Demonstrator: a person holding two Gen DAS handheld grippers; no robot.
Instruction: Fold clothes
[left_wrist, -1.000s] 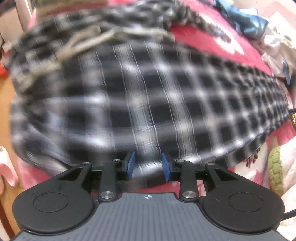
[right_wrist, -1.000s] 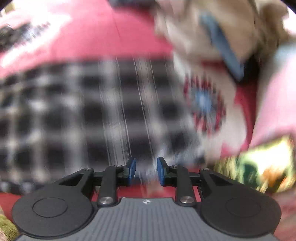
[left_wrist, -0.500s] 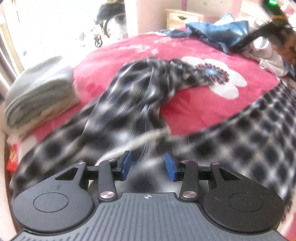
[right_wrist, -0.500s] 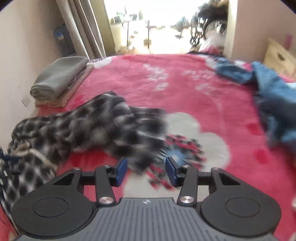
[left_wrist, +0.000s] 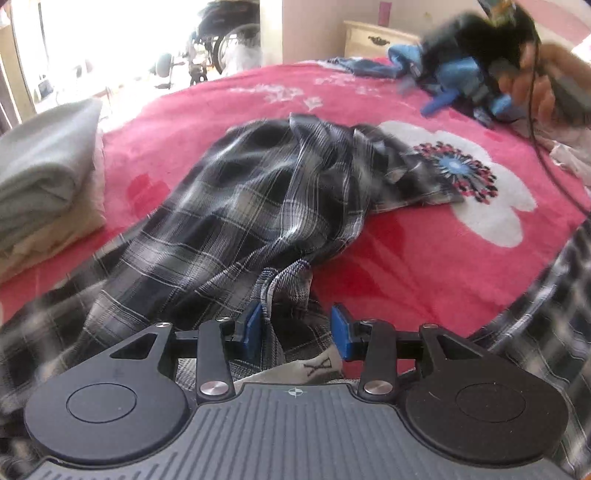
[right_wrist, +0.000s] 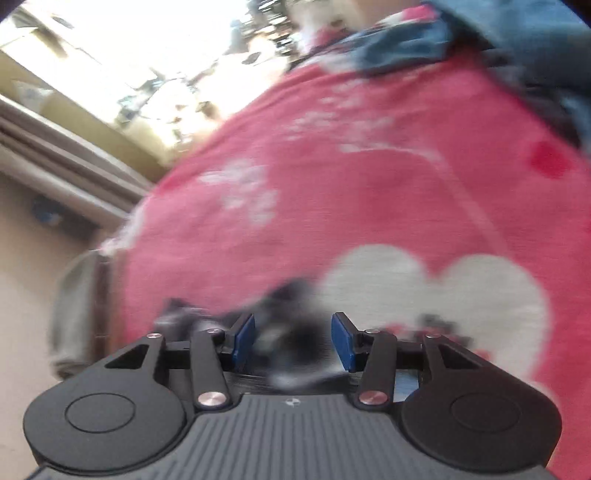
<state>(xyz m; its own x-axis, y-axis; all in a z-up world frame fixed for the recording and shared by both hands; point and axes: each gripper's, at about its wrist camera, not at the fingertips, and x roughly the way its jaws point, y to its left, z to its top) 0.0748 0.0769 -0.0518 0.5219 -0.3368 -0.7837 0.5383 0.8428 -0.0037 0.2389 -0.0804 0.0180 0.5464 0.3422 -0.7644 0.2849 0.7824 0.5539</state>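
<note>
The plaid garment (left_wrist: 258, 206) lies crumpled across the red bed cover (left_wrist: 406, 266), one bunched length running away from the near edge toward the white flower print (left_wrist: 480, 199), where its far end stops in loose folds. It is not yet laid flat, so the step in hand looks like the opening one: getting hold of the cloth to spread it before any fold is made.

In the left wrist view, the near end of the garment, with a cord and a pale label-like strip, sits right between the blue pads (left_wrist: 253, 328) of the left gripper (left_wrist: 295, 330). Its jaws are closing with that cloth between them; the left pad touches the fabric, the right pad stands clear of it, so nothing is clamped yet.

The right gripper (right_wrist: 293, 341) shows in its own view, heavily blurred, with its jaws standing apart. A dark smear of what is probably the same plaid cloth lies just ahead of and between the pads, but whether it touches them I cannot tell; nothing appears held.

The next move probably calls for the left gripper to finish its pinch on the near hem, the right to find a matching edge farther along, and both to draw the garment out flat.

Beyond it, folded grey cloth (left_wrist: 40, 173) is stacked at the bed's left side and blue clothing (left_wrist: 369, 68) lies at the far side
</note>
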